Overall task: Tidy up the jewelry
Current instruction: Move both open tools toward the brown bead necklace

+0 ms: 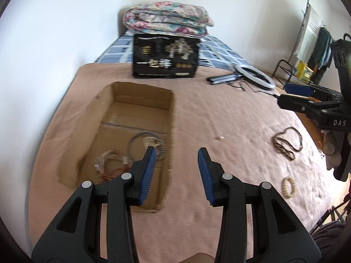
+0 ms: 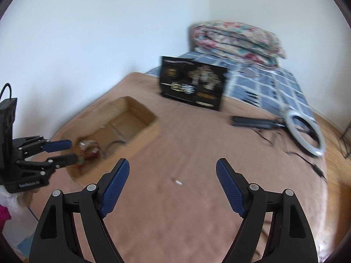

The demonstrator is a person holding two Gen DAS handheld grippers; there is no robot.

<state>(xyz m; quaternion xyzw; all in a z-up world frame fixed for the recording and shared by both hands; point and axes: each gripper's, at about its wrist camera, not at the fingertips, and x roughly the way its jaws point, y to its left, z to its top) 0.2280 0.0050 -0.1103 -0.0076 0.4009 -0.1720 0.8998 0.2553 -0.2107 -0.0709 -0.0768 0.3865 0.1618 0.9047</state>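
An open cardboard box (image 1: 140,92) lies on the pink blanket. It holds a grey-blue bangle (image 1: 140,140), pale beads (image 1: 154,142) and red-orange cords (image 1: 109,164). My left gripper (image 1: 177,153) hovers over the box's near right corner, open, with nothing between its fingers. A dark brown bead necklace (image 1: 287,142) and a cream pearl bracelet (image 1: 289,187) lie on the blanket to the right. My right gripper (image 2: 172,164) is wide open and empty above bare blanket, right of the box (image 2: 140,109). The left gripper (image 2: 73,151) shows at the box's near end.
A black printed bag (image 1: 166,57) stands behind the box, with a folded floral quilt (image 1: 169,17) beyond it. A ring light (image 1: 255,74) on its black stand lies at the back right. A small white bit (image 2: 178,182) rests on the blanket. A wall runs along the left.
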